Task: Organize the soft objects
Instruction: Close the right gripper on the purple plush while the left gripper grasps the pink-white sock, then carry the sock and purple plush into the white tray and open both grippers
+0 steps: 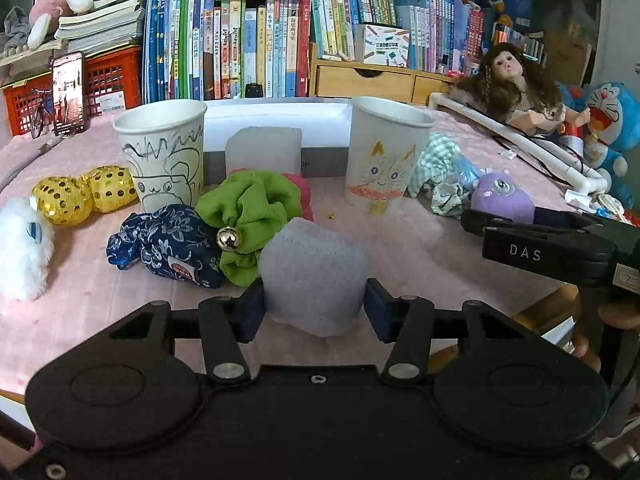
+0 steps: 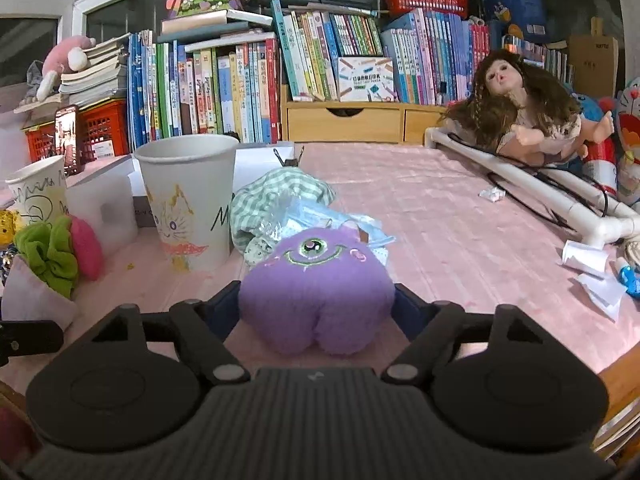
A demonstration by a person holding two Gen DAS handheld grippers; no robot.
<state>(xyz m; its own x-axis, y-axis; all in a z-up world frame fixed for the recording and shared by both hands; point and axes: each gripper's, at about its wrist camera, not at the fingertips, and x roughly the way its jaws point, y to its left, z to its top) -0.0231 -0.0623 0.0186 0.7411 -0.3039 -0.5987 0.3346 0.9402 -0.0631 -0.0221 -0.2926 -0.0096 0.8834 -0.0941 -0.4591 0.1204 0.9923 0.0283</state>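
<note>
A pale grey-white foam piece stands on the pink tablecloth in the left wrist view. My left gripper is shut on it, with a blue pad against each side. Just behind it lie a green scrunchie with a bell and a dark blue floral pouch. In the right wrist view a purple one-eyed plush sits between the pads of my right gripper, which press on both its sides. A green checked cloth is bunched behind the plush.
Two drawn-on paper cups stand before a white box. Gold perforated balls and a white fluffy toy lie left. A doll and white pipe are right. Books line the back.
</note>
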